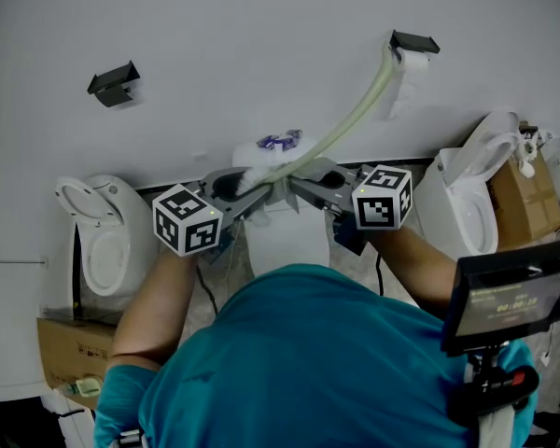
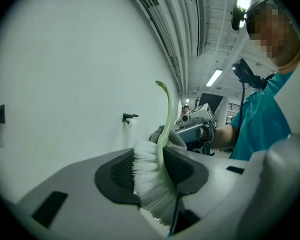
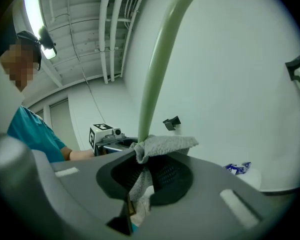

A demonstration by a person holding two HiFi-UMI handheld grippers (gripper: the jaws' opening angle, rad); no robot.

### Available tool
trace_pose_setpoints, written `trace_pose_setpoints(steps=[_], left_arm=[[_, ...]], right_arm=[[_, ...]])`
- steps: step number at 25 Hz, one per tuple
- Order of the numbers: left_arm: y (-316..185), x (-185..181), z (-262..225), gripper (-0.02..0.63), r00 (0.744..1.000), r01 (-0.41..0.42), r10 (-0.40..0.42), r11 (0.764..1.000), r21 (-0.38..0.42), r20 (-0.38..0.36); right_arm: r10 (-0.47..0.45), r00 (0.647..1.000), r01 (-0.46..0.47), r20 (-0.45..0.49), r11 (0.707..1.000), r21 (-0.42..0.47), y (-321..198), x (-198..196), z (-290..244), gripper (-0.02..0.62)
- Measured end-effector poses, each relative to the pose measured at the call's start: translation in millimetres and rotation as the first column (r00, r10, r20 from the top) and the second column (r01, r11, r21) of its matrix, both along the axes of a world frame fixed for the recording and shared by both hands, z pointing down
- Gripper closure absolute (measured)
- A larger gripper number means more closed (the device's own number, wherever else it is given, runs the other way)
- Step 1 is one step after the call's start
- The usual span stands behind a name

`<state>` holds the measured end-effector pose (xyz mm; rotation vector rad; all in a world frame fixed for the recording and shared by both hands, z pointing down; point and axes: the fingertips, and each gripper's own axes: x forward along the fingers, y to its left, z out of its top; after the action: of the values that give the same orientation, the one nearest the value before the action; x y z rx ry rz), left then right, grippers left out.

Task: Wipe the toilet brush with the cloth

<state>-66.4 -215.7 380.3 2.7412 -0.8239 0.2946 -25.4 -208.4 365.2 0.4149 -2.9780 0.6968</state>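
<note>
toilet brush [image 2: 151,184], 1 item: white bristle head clamped between the jaws of my left gripper [image 2: 155,171], pale green handle arcing up toward the wall [image 1: 261,26]. cloth [image 3: 162,146], 1 item, grey: pinched in my right gripper [image 3: 150,170], bunched against the handle just beside the head. handling, by my judgement: brush light, handle slim and likely springy, bristles yielding, so the head end is the firm place to hold; cloth limp, best wrapped round the handle to slide.
</note>
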Motion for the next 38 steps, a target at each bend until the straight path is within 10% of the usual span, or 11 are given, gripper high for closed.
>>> trace_pose_setpoints(steps=[38], left_arm=[[-2, -26, 28, 0.451, 0.984, 0.002, -0.007, 1.000, 0.028, 0.180]], right_arm=[[0.104, 0.992, -0.105, 0.067, 0.994, 0.008, -22, 40, -23, 0.560]])
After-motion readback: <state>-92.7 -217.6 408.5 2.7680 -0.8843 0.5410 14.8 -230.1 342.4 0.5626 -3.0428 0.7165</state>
